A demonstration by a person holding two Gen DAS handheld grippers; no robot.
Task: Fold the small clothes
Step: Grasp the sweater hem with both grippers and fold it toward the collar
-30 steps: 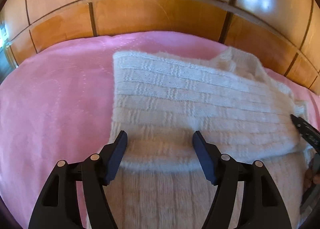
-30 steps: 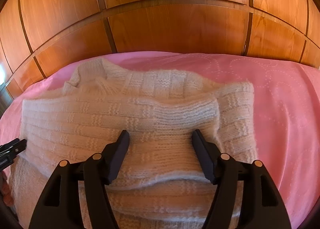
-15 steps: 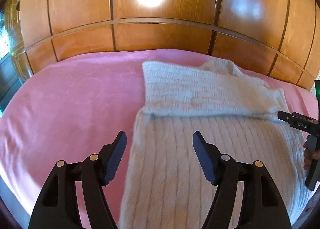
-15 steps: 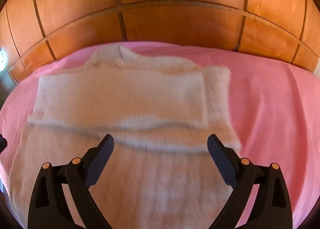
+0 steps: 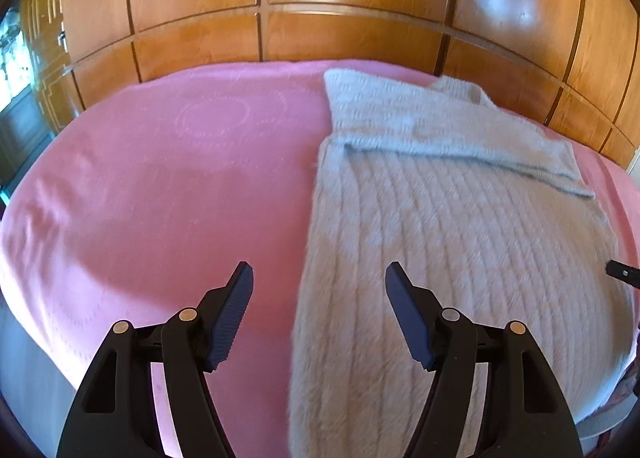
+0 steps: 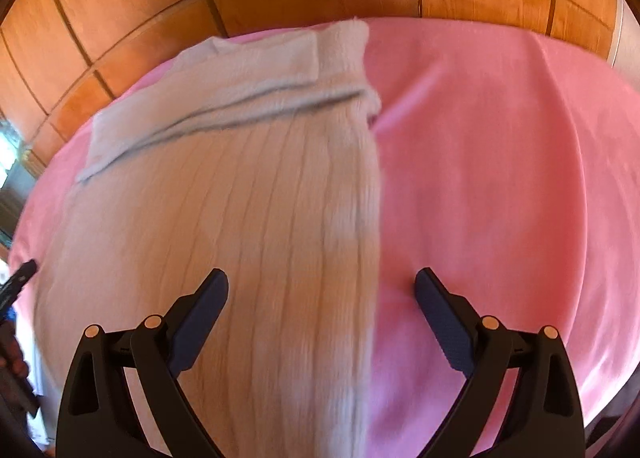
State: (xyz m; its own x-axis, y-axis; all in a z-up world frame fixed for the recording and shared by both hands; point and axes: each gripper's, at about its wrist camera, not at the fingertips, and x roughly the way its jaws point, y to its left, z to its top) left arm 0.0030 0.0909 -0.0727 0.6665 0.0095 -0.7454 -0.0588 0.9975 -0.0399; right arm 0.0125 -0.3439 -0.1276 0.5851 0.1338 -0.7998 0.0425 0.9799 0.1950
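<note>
Nearest you, your left gripper (image 5: 319,290) stands released with nothing between its pads, straddling the sweater's (image 5: 460,242) left edge: one finger over the pink bedspread (image 5: 160,193), the other over the ribbed knit. Your right gripper (image 6: 321,294) mirrors that on the other side, jaws spread wide and empty after opening over the last second, with the sweater's right edge running up between its fingers. So neither tool is holding cloth, and both hover over the lower body of the garment near its side edges. The sweater lies flat on the bedspread, hem end toward you, collar (image 5: 460,91) toward the wooden panels (image 5: 360,37). Farther up, the sleeves (image 6: 240,97) are already folded across the chest as a band lying on top, its lower edge a clear line across the knit. By my reading, the sleeve fold is done and the step in hand is the reach for the hem, to fold the body in half toward the collar. For that you would need to drop each gripper onto a bottom corner, which lies below the frame and out of view, pinch both layers, then lift and carry the hem up over the sleeve band evenly. Keep both sides level, or the fuzzy knit may skew or drag the sleeves loose.
</note>
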